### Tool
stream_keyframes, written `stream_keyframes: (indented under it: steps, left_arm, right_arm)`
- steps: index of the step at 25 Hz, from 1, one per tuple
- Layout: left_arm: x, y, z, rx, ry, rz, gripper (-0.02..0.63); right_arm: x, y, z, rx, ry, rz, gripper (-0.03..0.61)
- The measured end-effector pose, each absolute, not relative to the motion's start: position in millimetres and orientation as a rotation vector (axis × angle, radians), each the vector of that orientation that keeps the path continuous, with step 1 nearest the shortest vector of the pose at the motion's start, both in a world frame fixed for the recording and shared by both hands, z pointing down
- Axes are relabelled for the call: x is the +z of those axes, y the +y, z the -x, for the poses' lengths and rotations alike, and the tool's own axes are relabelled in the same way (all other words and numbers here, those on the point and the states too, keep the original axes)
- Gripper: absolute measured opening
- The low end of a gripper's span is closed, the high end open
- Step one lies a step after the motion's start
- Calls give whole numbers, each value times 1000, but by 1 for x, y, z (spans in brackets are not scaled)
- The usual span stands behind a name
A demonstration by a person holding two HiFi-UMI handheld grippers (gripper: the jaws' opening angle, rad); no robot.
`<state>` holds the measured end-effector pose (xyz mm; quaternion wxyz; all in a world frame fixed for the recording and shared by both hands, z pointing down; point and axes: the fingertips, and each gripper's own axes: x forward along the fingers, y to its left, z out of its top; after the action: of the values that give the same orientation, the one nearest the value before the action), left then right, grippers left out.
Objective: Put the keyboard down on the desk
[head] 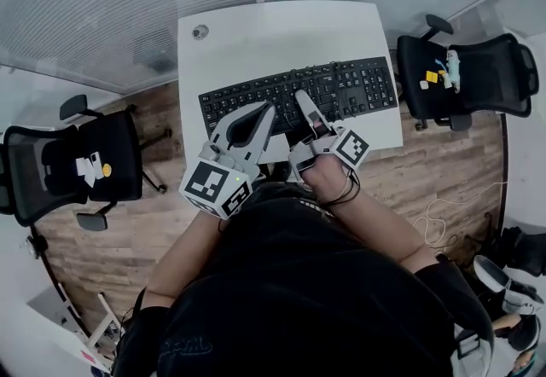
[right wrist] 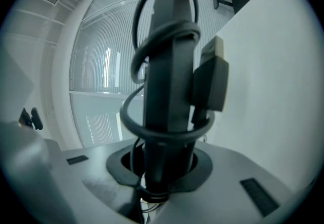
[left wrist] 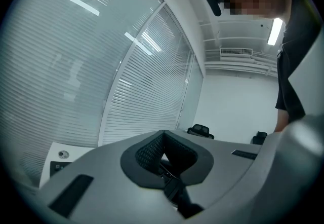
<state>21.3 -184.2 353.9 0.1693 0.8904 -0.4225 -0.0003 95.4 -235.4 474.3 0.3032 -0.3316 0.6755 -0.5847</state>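
A black keyboard (head: 341, 85) lies slanted over the white desk (head: 256, 38) in the head view. My right gripper (head: 300, 98) is shut on the keyboard's near edge, about at its middle. In the right gripper view the keyboard (right wrist: 169, 66) stands edge-on between the jaws of that gripper (right wrist: 164, 167), with its cable (right wrist: 139, 50) looped round it and the USB plug (right wrist: 210, 81) hanging at the side. My left gripper (head: 266, 111) points at the keyboard's near edge just left of the right one. In its own view the left gripper (left wrist: 163, 154) is shut, with nothing between its pads.
A cable grommet (head: 200, 31) sits near the desk's far left corner. Black office chairs stand on the wooden floor at the left (head: 77, 162) and right (head: 478, 77); the right one carries small objects (head: 444, 68). Glass walls with blinds lie beyond the desk.
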Motion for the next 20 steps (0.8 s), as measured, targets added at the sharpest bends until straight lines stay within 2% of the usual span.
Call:
stream_keyframes:
  steps: [20]
  left_arm:
    - [411, -252, 24, 79, -1127, -2448, 15]
  right_arm:
    - [554, -292, -68, -1640, 1703, 1027, 98]
